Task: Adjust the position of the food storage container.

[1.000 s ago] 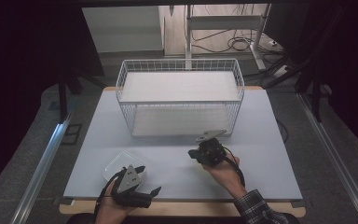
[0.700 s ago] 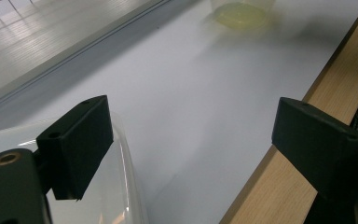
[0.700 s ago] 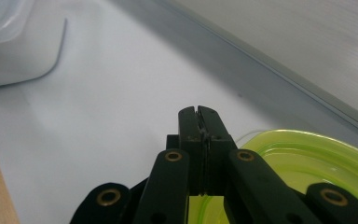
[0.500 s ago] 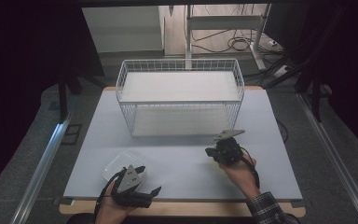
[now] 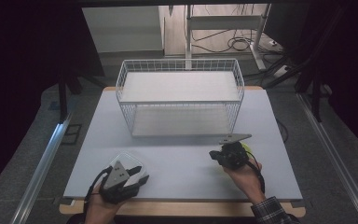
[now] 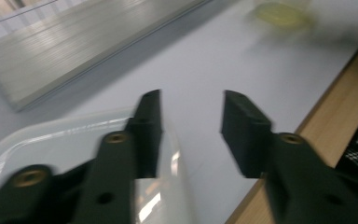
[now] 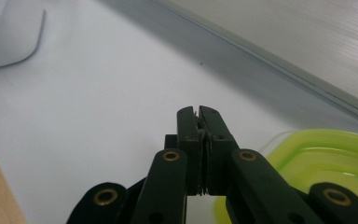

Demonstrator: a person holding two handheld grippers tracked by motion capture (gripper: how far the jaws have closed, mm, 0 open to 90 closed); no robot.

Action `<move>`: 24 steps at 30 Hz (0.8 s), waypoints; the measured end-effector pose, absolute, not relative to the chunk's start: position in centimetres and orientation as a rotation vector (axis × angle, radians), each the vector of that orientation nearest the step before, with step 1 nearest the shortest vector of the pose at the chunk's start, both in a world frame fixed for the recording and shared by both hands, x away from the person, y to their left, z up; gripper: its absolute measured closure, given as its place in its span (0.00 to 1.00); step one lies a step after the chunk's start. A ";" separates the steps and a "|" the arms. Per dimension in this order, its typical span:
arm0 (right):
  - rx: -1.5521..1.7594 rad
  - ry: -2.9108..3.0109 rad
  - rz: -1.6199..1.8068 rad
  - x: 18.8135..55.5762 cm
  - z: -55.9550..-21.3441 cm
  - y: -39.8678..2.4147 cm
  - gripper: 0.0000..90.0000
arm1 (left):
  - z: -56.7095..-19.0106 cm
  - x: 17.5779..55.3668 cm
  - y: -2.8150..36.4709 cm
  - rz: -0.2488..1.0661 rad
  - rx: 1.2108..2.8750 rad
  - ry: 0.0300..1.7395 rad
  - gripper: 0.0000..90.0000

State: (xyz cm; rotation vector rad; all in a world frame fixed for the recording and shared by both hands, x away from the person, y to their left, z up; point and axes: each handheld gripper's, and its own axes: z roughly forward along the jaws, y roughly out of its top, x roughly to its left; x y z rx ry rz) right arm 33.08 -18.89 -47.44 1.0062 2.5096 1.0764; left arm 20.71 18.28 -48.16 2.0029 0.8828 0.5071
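Pale grey-blue table top (image 5: 182, 163) with a light wood edge (image 5: 177, 208); white wire basket (image 5: 179, 95) with a grid pattern of thin wires and a pale ribbed floor; clear, colourless container (image 5: 129, 164) with whitish highlights along its rim; translucent yellow-green lid (image 7: 317, 163); left gripper (image 6: 191, 135) and right gripper (image 7: 199, 122), both black with brass-coloured rivets, each topped by a grey plate; dark plaid sleeve (image 5: 272, 212) at the right wrist
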 end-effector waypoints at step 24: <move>0.954 2.567 1.091 30.7 -48.0 -18.0 0.96 | -50.6 17.8 25.6 0.439 1.947 1.172 1.00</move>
